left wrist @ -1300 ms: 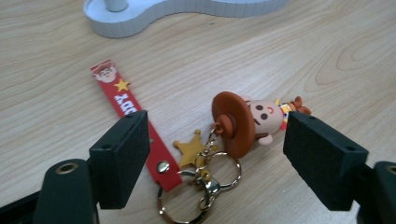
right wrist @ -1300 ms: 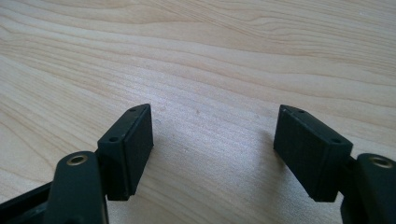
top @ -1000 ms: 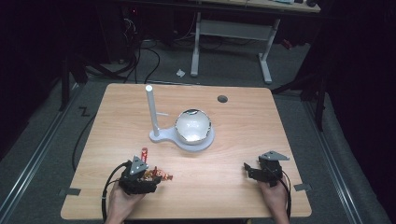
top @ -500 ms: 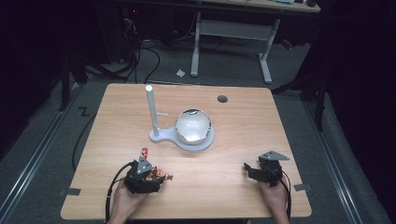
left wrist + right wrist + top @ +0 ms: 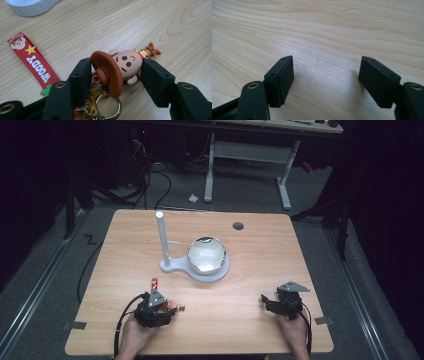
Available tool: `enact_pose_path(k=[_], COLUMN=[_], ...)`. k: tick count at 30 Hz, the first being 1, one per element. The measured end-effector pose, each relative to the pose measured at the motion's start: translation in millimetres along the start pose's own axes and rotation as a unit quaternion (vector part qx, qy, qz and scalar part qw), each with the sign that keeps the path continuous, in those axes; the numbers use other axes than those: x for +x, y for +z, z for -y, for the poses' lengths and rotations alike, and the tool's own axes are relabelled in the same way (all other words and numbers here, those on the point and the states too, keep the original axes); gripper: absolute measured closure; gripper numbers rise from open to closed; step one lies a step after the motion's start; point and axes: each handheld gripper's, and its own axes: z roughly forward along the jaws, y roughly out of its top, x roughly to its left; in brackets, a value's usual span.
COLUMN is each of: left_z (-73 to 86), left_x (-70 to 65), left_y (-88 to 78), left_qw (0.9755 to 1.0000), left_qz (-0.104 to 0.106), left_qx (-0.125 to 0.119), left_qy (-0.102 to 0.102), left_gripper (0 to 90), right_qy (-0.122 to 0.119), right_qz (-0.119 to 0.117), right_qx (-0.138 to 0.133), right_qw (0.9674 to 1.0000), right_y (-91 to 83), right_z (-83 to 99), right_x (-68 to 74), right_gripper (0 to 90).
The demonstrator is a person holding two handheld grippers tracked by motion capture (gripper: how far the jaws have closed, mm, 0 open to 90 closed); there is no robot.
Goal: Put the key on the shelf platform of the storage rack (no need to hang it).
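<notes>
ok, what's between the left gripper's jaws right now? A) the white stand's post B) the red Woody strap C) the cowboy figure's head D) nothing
C: in the left gripper view the left gripper has its pads pressed on either side of the cowboy figure, hat on one side, while the red strap lies loose on the table.

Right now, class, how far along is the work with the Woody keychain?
Done: the left gripper, whose jaws have just been closing, clamps the keychain figure on the table. In hand: that grip. Left: lifting it, probably toward the white stand. The right gripper rests open.
</notes>
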Motion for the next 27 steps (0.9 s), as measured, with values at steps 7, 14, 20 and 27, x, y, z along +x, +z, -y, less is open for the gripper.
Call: enact_pose_path(k=[7,14,20,27], left_z=[0.0,-1.8,-7.2,-14.4], left_x=[-0.1,-0.7,-1.5,-7.3], left_y=[0.3,0.0,-2.5,-8.6], left_qw=[1.0000,1.0000,0.9998,0.9997], left_qz=[-0.001,-0.002,0.004,0.006], left_qx=[-0.002,0.001,0.001,-0.005], left_qy=[0.002,-0.005,-0.020,-0.025], left_gripper=[43.7,44.1,44.3,44.5], right_qy=[0.000,0.000,0.000,0.000], right_qz=[0.000,0.000,0.000,0.000], right_qx=[0.000,0.000,0.000,0.000], right_qw=[1.0000,1.0000,1.0000,1.0000], right_y=[0.0,0.0,0.0,0.0], right_z=[0.0,0.0,0.0,0.0], right_x=[0.0,0.0,0.0,0.0], right_gripper=[28.6,28.6,28.6,28.6])
